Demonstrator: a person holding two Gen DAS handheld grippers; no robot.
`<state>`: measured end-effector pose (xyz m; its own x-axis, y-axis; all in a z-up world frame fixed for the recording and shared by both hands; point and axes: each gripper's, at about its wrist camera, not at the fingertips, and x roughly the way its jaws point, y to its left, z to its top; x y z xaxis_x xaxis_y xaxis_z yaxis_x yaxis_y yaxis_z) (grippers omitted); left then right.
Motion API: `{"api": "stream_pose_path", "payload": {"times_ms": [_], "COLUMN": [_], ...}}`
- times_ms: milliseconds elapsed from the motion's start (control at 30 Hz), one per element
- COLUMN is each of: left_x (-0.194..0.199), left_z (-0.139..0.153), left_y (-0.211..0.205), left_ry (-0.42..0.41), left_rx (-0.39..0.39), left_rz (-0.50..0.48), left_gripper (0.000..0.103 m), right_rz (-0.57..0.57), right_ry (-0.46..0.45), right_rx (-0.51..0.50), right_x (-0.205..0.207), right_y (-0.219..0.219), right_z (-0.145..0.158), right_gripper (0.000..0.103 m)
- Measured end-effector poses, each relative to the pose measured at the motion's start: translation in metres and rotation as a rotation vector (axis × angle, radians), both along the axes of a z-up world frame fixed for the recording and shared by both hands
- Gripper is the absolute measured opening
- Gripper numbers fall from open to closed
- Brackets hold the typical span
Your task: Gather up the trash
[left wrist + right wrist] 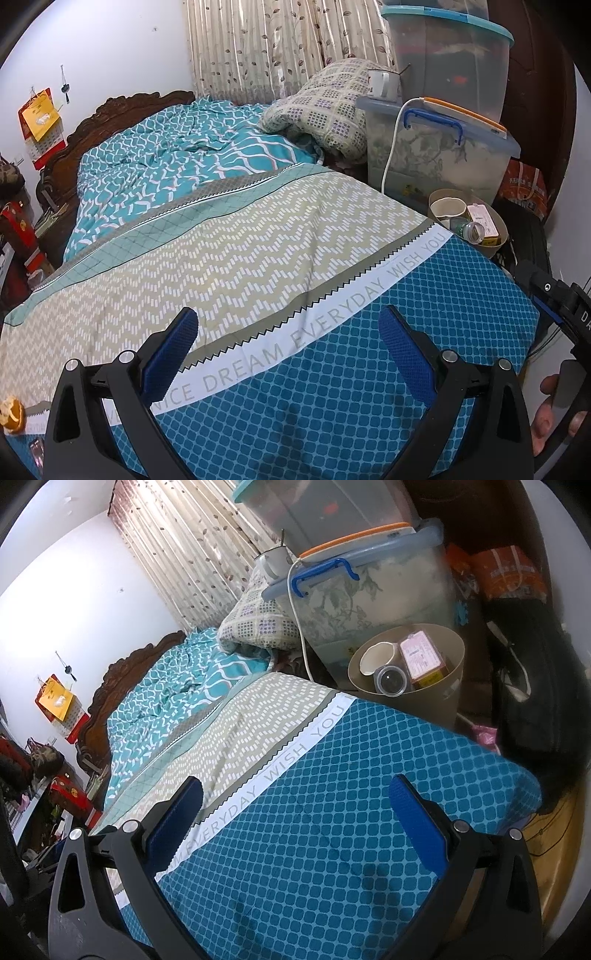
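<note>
Only the left wrist view shows an orange peel [13, 413] on the bed [258, 258] at lower left. The bin [448, 672] stands upper right. Both the left hand-held gripper [288, 354] and right hand-held gripper [295, 834] gape wide, empty.

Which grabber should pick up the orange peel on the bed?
Probably the left. The orange peel lies on the bedspread just beside the open left gripper, at that view's lower left edge. The right gripper, also open and empty, does not see the peel at all.
</note>
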<state>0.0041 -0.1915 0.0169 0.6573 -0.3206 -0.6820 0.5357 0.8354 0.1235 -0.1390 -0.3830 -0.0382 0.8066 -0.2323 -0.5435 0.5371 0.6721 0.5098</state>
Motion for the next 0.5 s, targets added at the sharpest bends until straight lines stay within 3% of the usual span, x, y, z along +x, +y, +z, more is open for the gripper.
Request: {"api": "stream_pose_path", "payload": {"times_ms": [500], "left_x": [0.0008], "left_z": [0.0014], "left_y": [0.0009], "left_ry": [-0.019], "left_rx": [0.007], "left_rz": [0.019], "left_gripper": [0.094], "right_rz": [-0.001], "right_ry": [0.001], "right_rx": [0.004], "right_x": [0.0001], "right_y": [-0.0004], "right_z": [0.0000], "right_gripper": [0.099]}}
